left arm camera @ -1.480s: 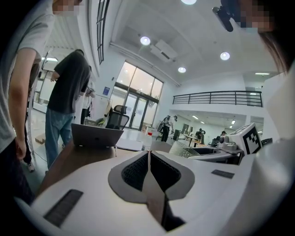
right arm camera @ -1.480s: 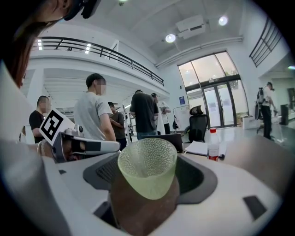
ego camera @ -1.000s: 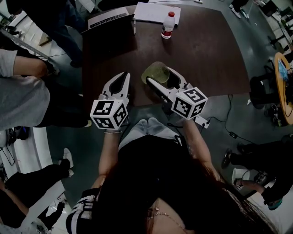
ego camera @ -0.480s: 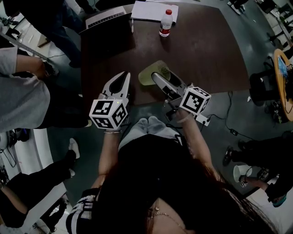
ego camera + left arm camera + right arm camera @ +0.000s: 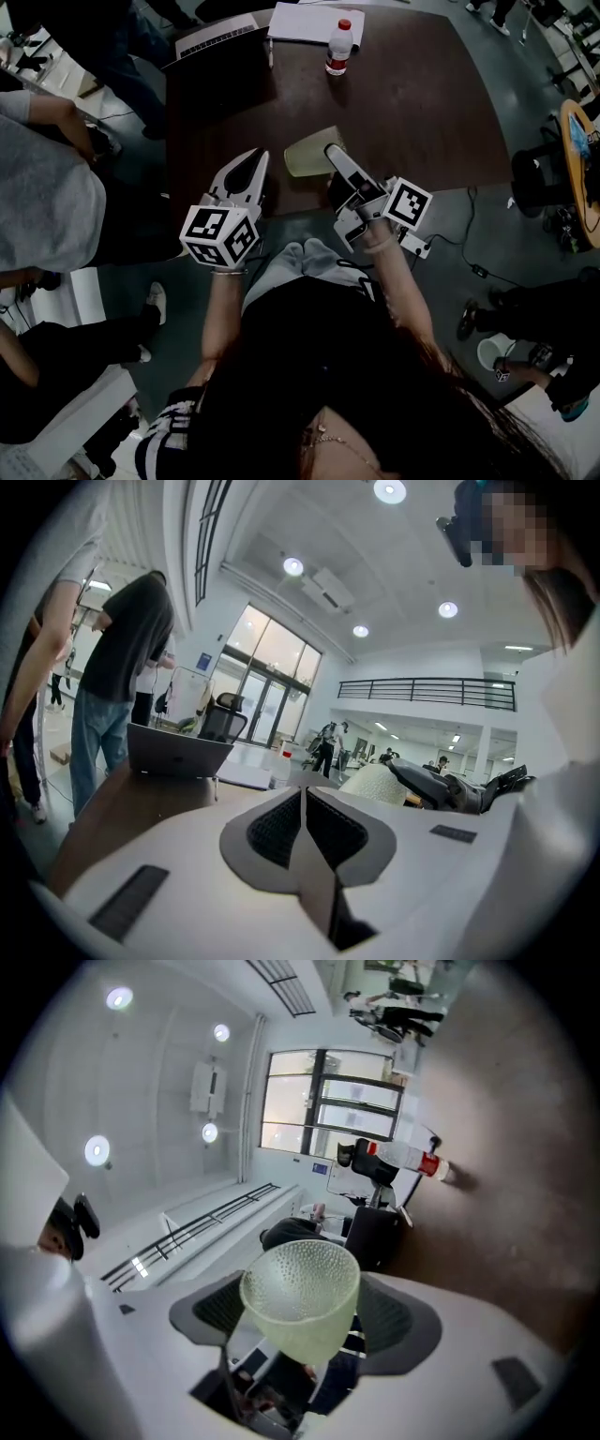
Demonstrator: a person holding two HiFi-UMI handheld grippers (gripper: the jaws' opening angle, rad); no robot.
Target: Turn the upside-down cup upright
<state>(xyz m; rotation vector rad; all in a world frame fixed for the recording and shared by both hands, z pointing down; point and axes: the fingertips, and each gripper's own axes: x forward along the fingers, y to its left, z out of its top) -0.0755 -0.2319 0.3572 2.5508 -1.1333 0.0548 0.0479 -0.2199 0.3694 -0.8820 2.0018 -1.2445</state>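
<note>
1. Pinching the cup (image 5: pixel 300 1288) between the right gripper's (image 5: pixel 307 1321) 2 dark ribbed pads (image 5: pixel 217 1309); pressed together, empty, on the left gripper (image 5: pixel 302 799).
2. Held tipped on its side, apparently just above the dark table (image 5: pixel 422 103), near its front edge.
3. Judged midway through the flip; next, roll the wrist until mouth-up, then set down gently.
4. Pale green, translucent, dimpled, tapered round; likely light and slippery.

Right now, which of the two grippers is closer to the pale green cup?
The right. The right gripper is closed on the cup; the left gripper, shut and empty, is apart to its left.
</note>
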